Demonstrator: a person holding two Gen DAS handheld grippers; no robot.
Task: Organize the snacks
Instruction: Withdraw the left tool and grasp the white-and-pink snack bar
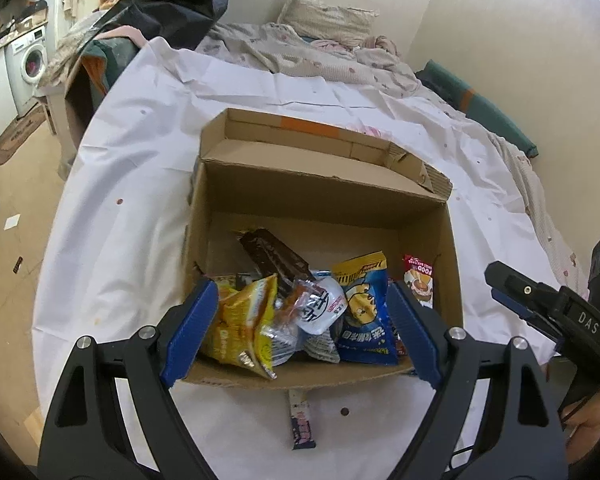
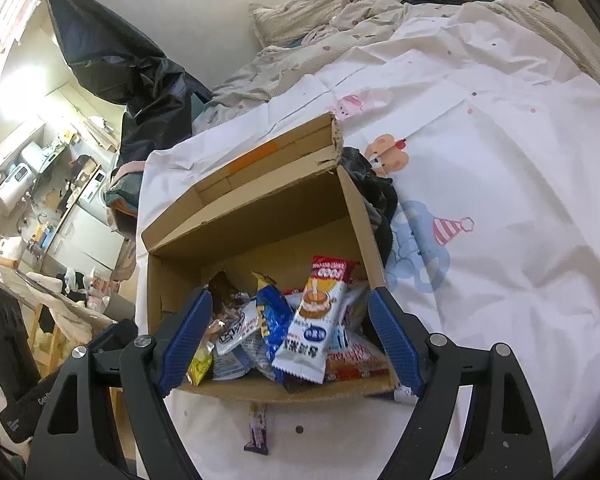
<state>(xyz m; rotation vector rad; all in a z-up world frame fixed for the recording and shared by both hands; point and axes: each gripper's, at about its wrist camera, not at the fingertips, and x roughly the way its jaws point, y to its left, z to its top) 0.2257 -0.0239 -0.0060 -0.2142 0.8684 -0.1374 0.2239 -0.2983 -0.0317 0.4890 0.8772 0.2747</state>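
Observation:
An open cardboard box (image 1: 320,196) (image 2: 256,216) sits on a white sheet and holds several snack packets: a yellow bag (image 1: 244,320), a blue bag (image 1: 366,308) (image 2: 274,320), a dark chocolate bar (image 1: 274,256) and a white-and-red wafer pack (image 2: 314,328). One purple snack stick (image 1: 302,424) (image 2: 257,428) lies on the sheet in front of the box. My left gripper (image 1: 302,328) is open and empty above the box's near edge. My right gripper (image 2: 290,332) is open and empty above the same edge; it also shows at the right of the left wrist view (image 1: 540,304).
The white sheet (image 1: 132,168) (image 2: 500,184) covers a bed with a crumpled quilt and pillow (image 1: 328,16) at the far end. Dark clothes (image 2: 372,188) lie beside the box's right wall. A black bag (image 2: 140,80) and the bed's left edge drop to the floor (image 1: 16,240).

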